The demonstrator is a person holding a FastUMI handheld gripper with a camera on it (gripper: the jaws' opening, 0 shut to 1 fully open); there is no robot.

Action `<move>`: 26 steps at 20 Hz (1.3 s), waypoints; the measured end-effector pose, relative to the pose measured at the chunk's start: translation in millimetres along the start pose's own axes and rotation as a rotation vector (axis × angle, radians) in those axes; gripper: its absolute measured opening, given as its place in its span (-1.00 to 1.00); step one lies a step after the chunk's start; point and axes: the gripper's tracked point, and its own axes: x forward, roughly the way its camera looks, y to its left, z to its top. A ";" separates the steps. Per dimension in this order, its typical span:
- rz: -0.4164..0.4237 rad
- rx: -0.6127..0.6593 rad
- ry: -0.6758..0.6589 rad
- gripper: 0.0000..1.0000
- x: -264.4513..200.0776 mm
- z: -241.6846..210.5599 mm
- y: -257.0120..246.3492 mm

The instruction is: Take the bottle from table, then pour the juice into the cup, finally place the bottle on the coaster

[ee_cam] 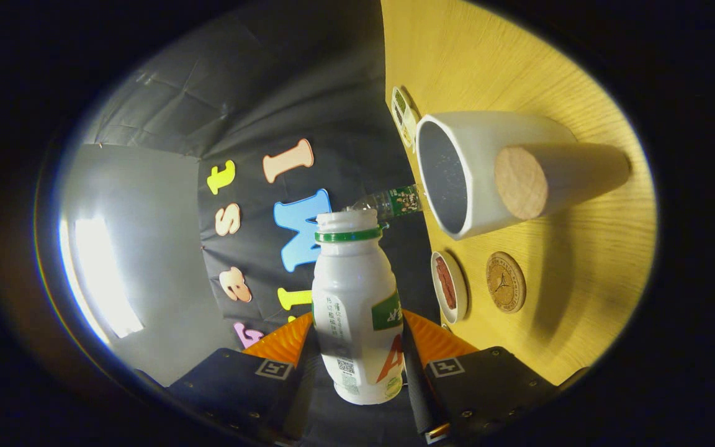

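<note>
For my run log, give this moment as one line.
tool shut on white bottle | bottle tipped toward white cup | cork coaster bare

Dim booth; glaring light panel (100,279) beyond bottle; fisheye-warped edges; long shadows.

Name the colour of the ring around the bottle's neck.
Green, on the white bottle held in the gripper, gripper view.

A: What can't you make out?

B: The bottle's (357,304) lower sides sit behind the gripper's (357,347) fingers, so the contact itself is hidden. Its label print is too small to read.

A: And the cup (475,171)?

B: Its inside is dark; any liquid can't be told. A cylinder (556,177) covers part of its wall. A clear bottle (391,202) is half hidden behind the cup's rim.

A: The coaster (506,281)?

B: Its emblem is too small to tell.
</note>
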 end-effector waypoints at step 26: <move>-0.248 -1.582 -0.006 0.30 51.9 -1.7 -26.8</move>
